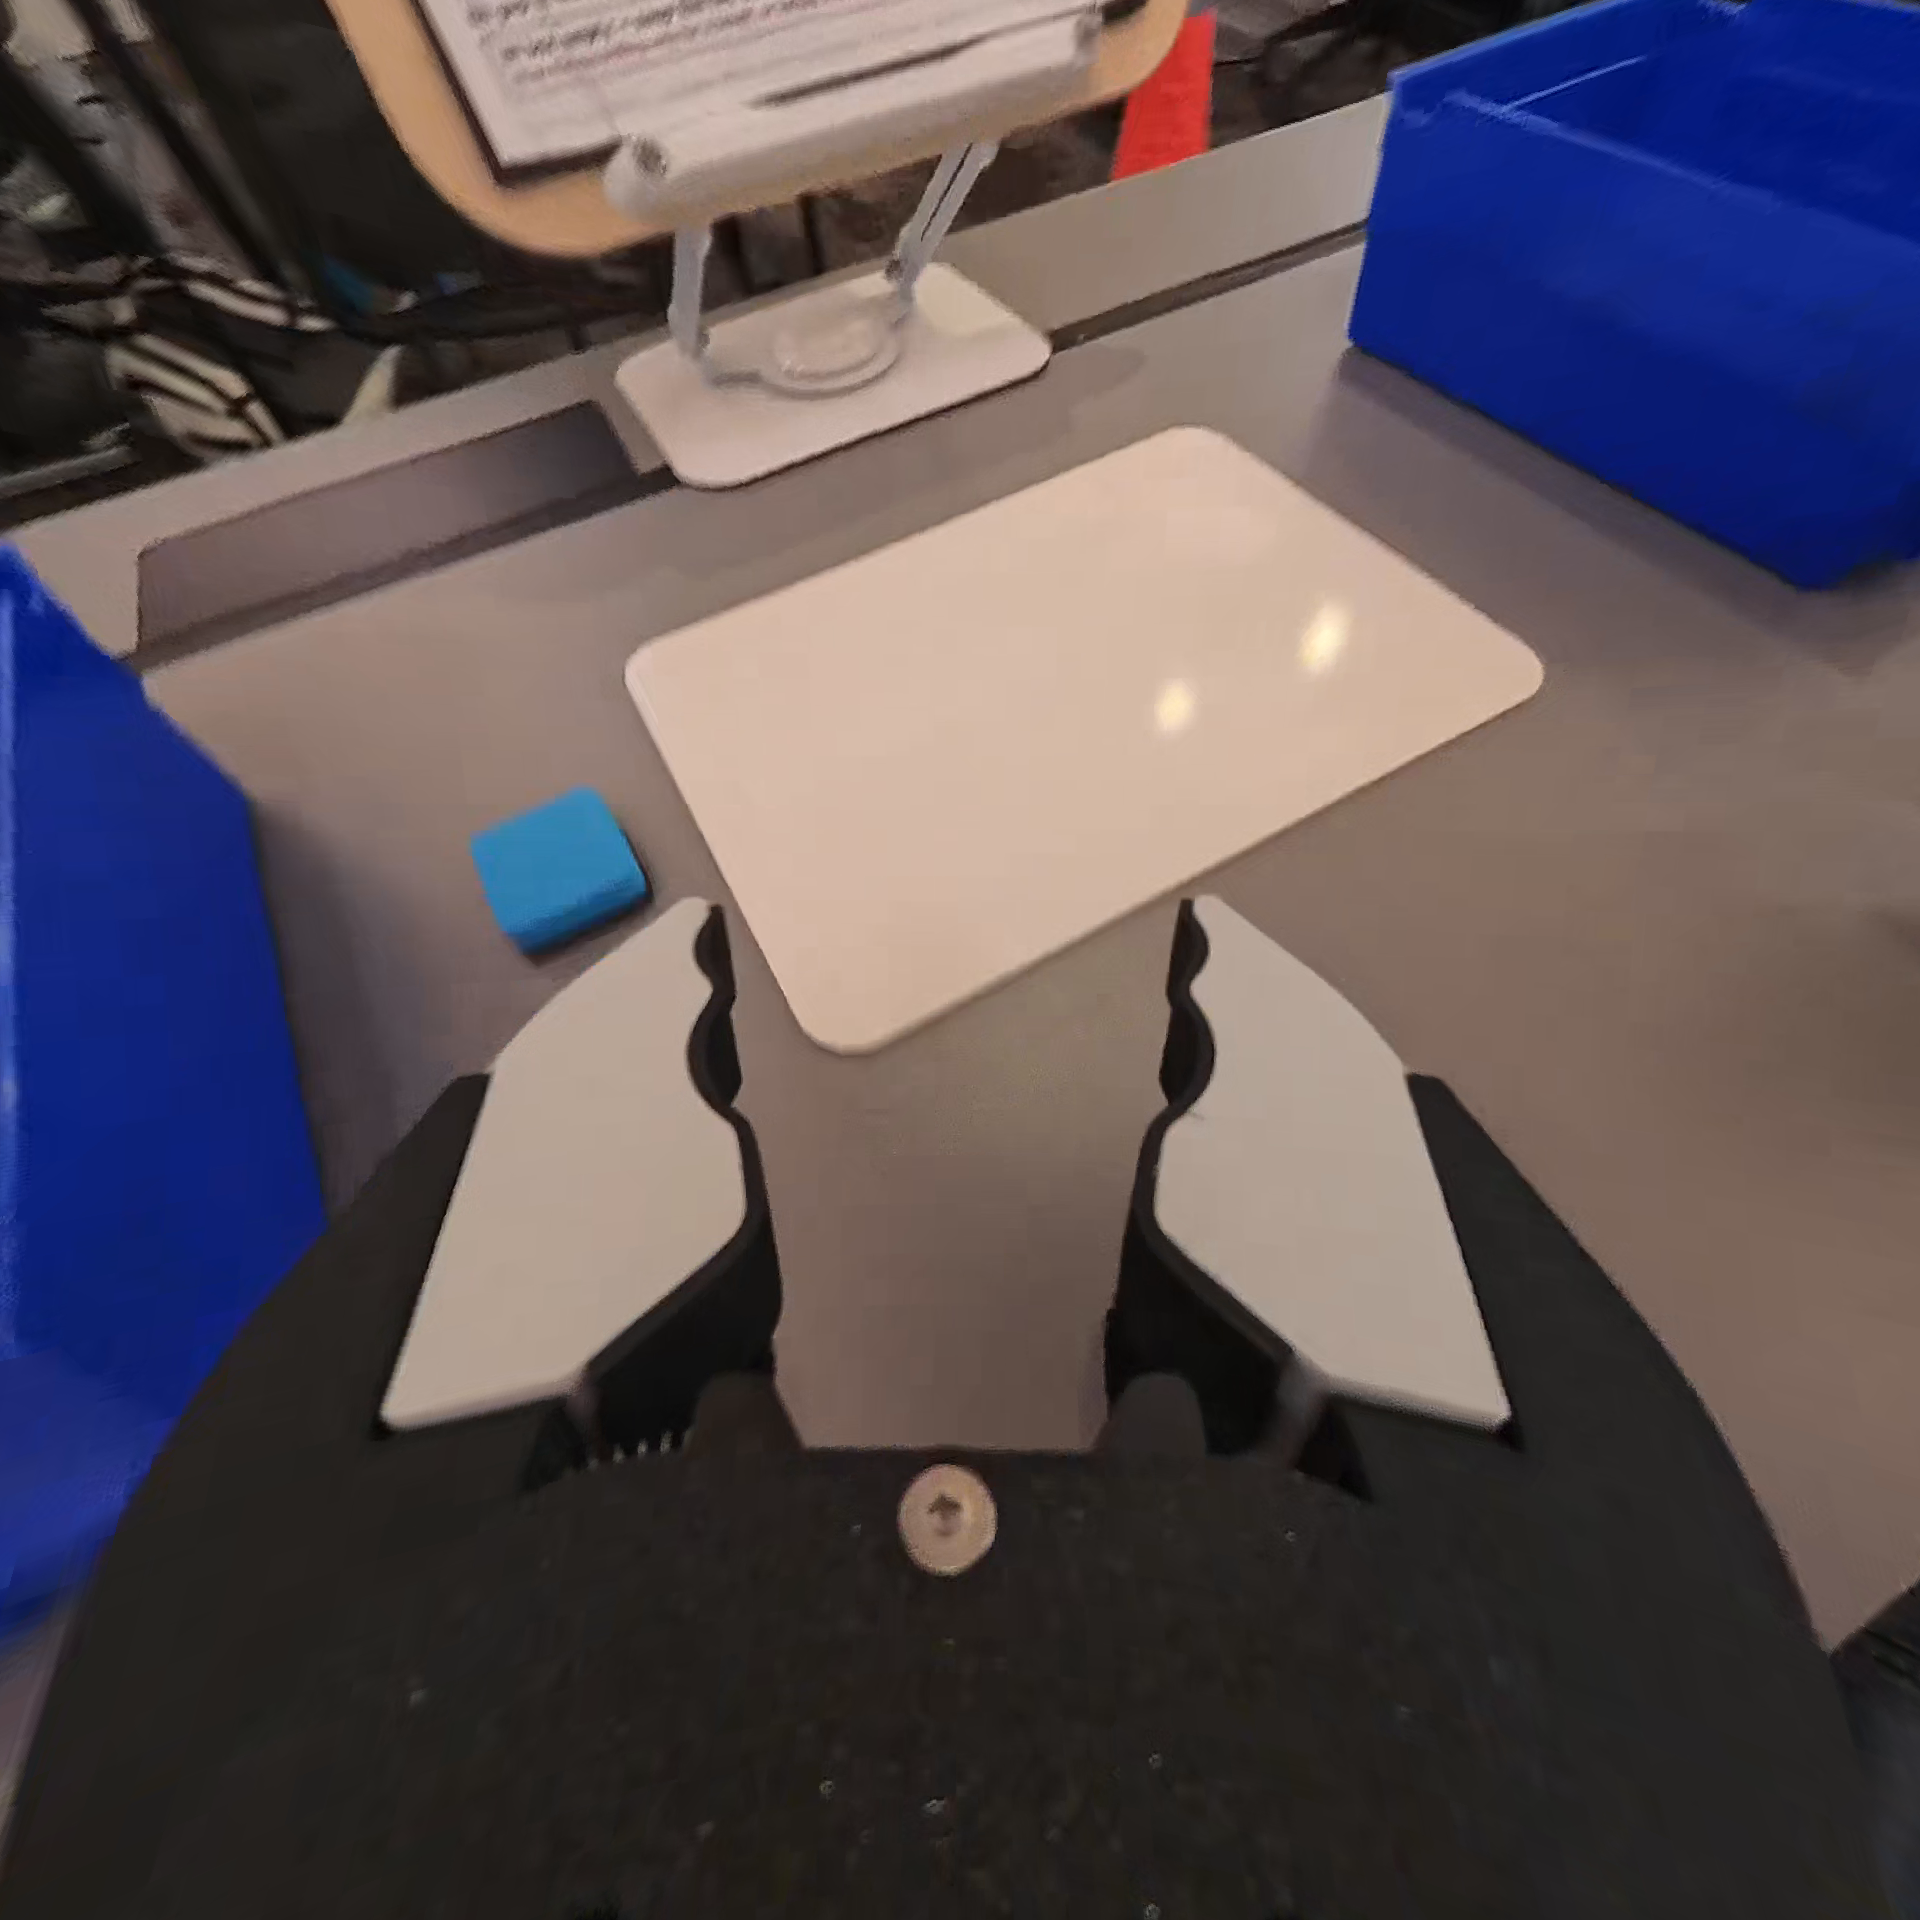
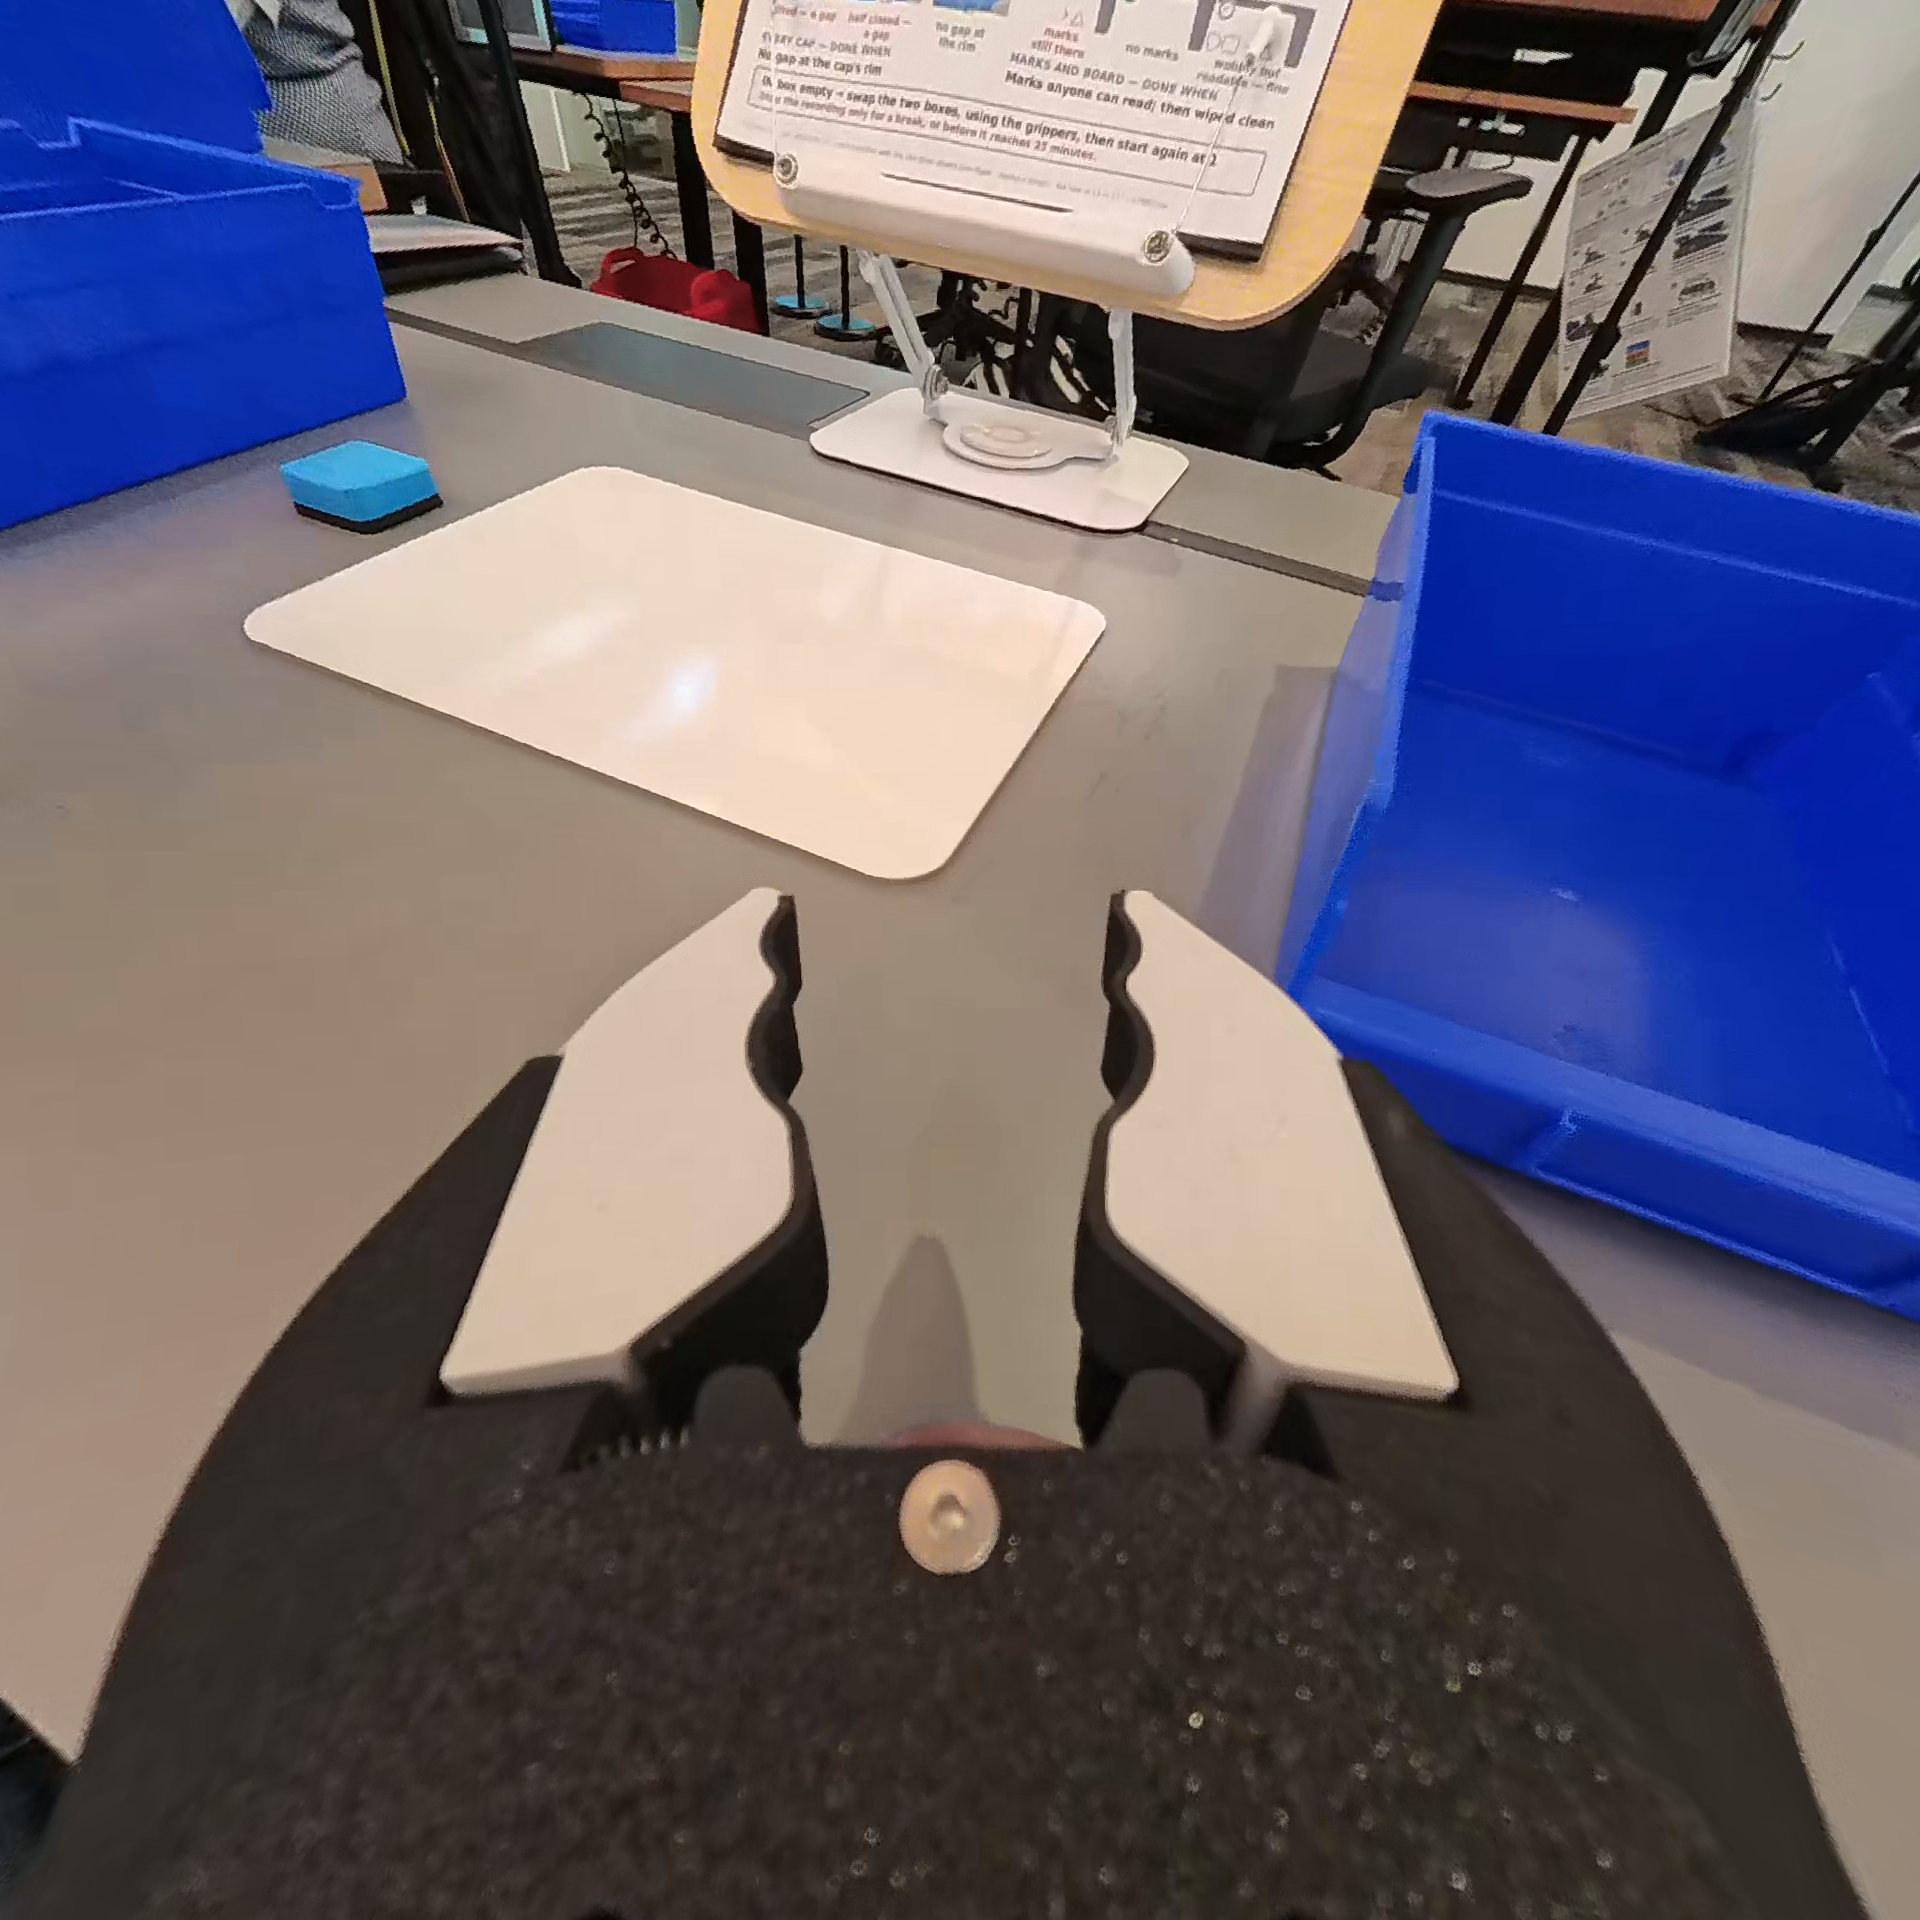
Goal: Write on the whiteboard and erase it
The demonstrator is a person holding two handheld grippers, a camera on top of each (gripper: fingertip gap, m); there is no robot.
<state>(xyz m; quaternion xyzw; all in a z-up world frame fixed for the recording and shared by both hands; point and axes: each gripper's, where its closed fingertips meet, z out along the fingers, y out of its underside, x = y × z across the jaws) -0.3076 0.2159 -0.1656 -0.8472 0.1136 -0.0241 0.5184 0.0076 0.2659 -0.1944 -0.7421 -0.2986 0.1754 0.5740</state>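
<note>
A small white whiteboard (image 1: 1081, 717) lies flat on the grey table, blank, with no marks that I can see; it also shows in the right wrist view (image 2: 675, 665). A blue eraser block (image 1: 556, 868) with a dark underside sits just left of the board, and in the right wrist view (image 2: 358, 483) at the board's far left corner. My left gripper (image 1: 951, 914) is open and empty, above the board's near corner. My right gripper (image 2: 951, 904) is open and empty, just short of the board's near right edge. No marker is in view.
A blue bin (image 1: 1662, 281) stands at the right, seen open and empty in the right wrist view (image 2: 1662, 831). Another blue bin (image 1: 114, 1039) stands at the left (image 2: 177, 312). A wooden stand with a printed sheet (image 2: 1039, 156) on a white base (image 1: 831, 384) stands behind the board.
</note>
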